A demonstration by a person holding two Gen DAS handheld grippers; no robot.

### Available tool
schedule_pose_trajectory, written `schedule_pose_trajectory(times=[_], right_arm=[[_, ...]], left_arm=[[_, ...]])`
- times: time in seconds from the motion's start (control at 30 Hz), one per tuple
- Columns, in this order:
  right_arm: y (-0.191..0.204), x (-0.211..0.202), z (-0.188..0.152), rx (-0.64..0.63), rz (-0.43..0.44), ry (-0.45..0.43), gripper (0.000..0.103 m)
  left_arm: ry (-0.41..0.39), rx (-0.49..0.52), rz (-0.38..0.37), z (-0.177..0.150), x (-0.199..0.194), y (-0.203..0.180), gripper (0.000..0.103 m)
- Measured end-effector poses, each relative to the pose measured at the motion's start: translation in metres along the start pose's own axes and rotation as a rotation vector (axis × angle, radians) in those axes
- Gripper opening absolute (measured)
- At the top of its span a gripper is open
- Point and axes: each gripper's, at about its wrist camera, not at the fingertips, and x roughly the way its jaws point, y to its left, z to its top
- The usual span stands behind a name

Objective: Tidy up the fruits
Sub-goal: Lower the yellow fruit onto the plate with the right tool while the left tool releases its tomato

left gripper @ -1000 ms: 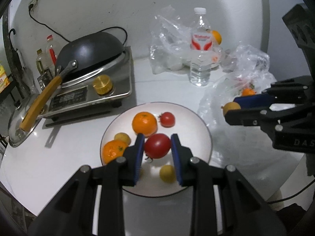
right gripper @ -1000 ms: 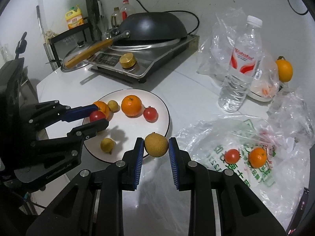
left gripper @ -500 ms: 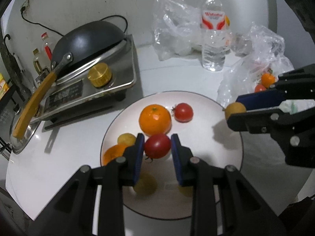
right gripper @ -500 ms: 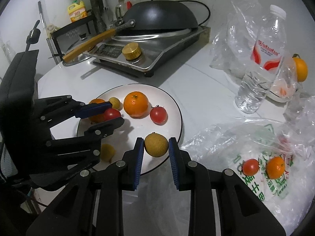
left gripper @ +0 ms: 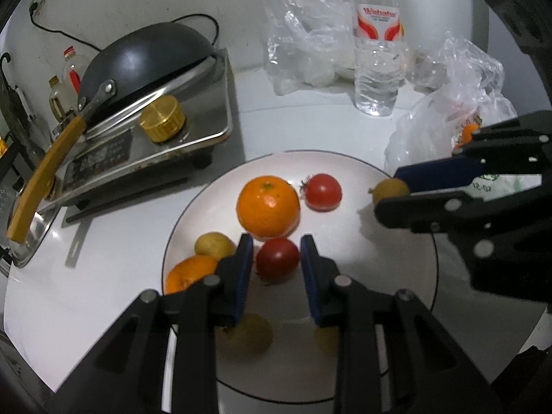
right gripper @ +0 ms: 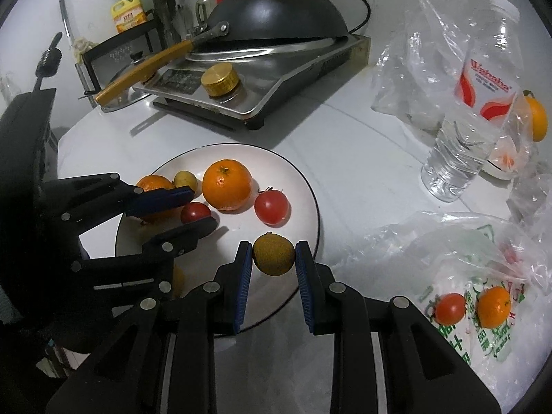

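Clamping a tomato (left gripper: 277, 258), left gripper (left gripper: 276, 262) joins right gripper (right gripper: 272, 258), clamping a brown fruit (right gripper: 274, 254), over the plate (right gripper: 307, 186).

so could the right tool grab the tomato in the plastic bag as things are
Probably not yet. The right tool is shut on a brownish fruit over the plate, so it is occupied. The tomato itself lies exposed on the plastic bag, nothing covering it.

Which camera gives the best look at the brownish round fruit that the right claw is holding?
The right wrist view: the brownish fruit sits centred and whole between the right claw's blue pads, above the plate. In the left wrist view only part of it shows at the claw's tip, near the frame's right side.
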Motion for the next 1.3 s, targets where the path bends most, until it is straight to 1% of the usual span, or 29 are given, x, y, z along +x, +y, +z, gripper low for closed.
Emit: schedule_pose_trajectory(times=[0.07,0.13,0.17,0.3,0.33,0.6,0.8,0.93,1.1,1.3], right_arm=[[0.002,0.003,0.001,-0.002,0.0,0.005,0.027],[0.004,0.007,0.002,-0.004,-0.001,0.013,0.027],[0.004,0.009,0.003,-0.006,-0.003,0.018,0.027],[0.008,0.013,0.006,-0.009,-0.005,0.022,0.027],[0.008,0.014,0.007,-0.009,-0.004,0.02,0.027],[0.012,0.024,0.016,-0.023,-0.008,0.044,0.028],[0.018,0.031,0.019,-0.016,0.02,0.049,0.028],[0.019,0.034,0.019,-0.005,0.026,0.056,0.028],[0.018,0.035,0.018,0.001,0.028,0.061,0.028],[0.019,0.025,0.017,-0.006,0.024,0.048,0.028]], left_arm=[[-0.004,-0.004,-0.011,-0.001,-0.002,0.002,0.03],[-0.007,-0.01,-0.022,-0.002,-0.004,0.004,0.035],[-0.01,-0.01,-0.026,-0.003,-0.005,0.005,0.035],[-0.031,-0.017,-0.045,-0.002,-0.012,0.007,0.045],[-0.037,-0.018,-0.045,-0.002,-0.014,0.008,0.046],[-0.074,-0.037,-0.056,-0.007,-0.033,0.017,0.047],[-0.086,-0.056,-0.054,-0.018,-0.049,0.027,0.047],[-0.1,-0.059,-0.055,-0.019,-0.058,0.028,0.047],[-0.092,-0.069,-0.024,-0.024,-0.06,0.037,0.047],[-0.089,-0.116,0.007,-0.033,-0.065,0.045,0.047]])
